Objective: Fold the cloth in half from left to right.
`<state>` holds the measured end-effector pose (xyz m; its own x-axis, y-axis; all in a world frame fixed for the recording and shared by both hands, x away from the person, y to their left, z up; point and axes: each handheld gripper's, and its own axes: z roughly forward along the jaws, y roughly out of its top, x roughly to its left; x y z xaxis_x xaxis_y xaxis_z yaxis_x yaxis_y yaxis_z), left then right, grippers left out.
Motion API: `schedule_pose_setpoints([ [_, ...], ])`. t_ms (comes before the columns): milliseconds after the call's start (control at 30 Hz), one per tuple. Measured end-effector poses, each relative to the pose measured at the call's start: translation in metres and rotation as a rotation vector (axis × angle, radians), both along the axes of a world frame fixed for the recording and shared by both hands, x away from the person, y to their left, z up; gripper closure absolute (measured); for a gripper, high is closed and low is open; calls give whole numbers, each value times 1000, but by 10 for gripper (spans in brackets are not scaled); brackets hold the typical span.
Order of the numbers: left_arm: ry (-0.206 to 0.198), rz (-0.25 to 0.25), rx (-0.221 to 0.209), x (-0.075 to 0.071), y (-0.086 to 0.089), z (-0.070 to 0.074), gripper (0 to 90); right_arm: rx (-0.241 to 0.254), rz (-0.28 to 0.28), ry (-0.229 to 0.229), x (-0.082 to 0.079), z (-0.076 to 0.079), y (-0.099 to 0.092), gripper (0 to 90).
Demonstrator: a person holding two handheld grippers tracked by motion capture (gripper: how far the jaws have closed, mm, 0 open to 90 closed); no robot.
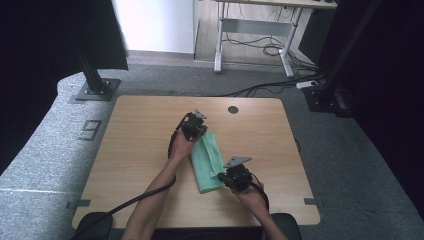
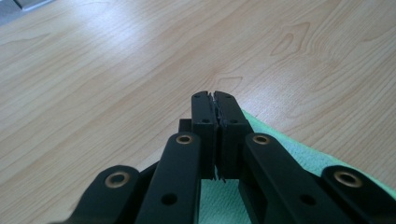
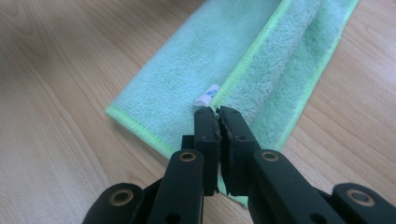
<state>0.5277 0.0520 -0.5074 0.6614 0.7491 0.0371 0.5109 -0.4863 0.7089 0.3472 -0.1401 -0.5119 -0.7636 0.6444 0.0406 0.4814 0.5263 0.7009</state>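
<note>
Cloth-folding work, judged to be mid-fold: green microfibre cloth (image 1: 207,162) lies on the wooden table (image 1: 135,150) as a long narrow strip, already doubled lengthwise, running from near the person's side away toward the far edge.

Near end: right gripper (image 1: 223,176) sits at the near right corner of the strip. In the right gripper view its jaws stand together, tips (image 3: 219,114) over the raised fold edge beside a small white care tag (image 3: 207,98). Whether a thin layer of cloth is pinched between them cannot be told.

Far end: left gripper (image 1: 199,131) rests over the far end of the strip. In the left gripper view the jaws are pressed together (image 2: 215,105); cloth (image 2: 299,154) shows beneath and to the right, bare table ahead. No fabric visibly caught.

Judgement: the next move calls for each gripper to hold one end corner, then carry one end over onto the other, keeping edges aligned so that the strip halves cleanly.

Writing: tag carries a blue mark, too small to read. Grey floor (image 1: 60,145) left of the table bears a "9".
</note>
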Motion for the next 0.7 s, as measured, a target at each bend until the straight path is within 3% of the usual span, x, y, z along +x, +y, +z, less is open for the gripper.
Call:
schedule_pose_setpoints([
  [100,4,-4,6,1,-4,-3,865,-5,-4,2,1,-2,-1,854],
  [167,7,-8,3,1,-5,-4,808,-8,-8,4,2,-3,-2,848],
  [333,-12,19,-18,0,-5,-5,490,-13,-25,5,3,-4,-5,798],
  [500,-47,42,-54,-3,-2,3,305,-17,-61,-33,6,3,-13,646],
  [700,-67,21,-47,-8,2,15,243,-25,-93,-67,13,11,-19,547],
])
